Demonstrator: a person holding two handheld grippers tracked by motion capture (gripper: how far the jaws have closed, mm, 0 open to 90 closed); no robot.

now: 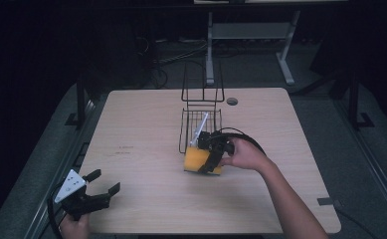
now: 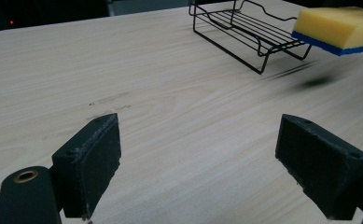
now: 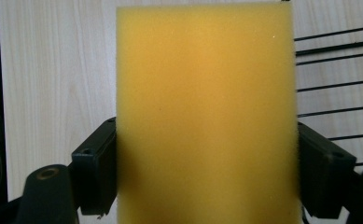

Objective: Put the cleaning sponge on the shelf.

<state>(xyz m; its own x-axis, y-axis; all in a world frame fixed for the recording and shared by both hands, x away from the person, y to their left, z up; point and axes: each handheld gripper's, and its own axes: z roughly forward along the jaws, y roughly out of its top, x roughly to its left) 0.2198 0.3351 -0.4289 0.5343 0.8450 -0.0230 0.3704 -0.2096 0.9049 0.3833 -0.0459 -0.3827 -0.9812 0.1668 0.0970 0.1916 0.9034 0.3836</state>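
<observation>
A yellow sponge [image 1: 197,160] with a blue underside is held just above the table, near the front end of a black wire rack [image 1: 199,127]. My right gripper [image 1: 212,162] is shut on the sponge [image 3: 205,116], one jaw on each side. From the left gripper view the sponge [image 2: 338,25] floats clear of the table, casting a shadow below it, with the rack [image 2: 244,28] behind. My left gripper [image 1: 104,183] stands open at the table's front left corner, jaws wide apart and nothing between them [image 2: 198,163].
The wooden table [image 1: 146,149] has a small round grommet [image 1: 232,101] near its back edge. The rack has a tall wire back and a white piece lying in it [image 1: 201,128]. A desk frame and cables lie on the floor behind.
</observation>
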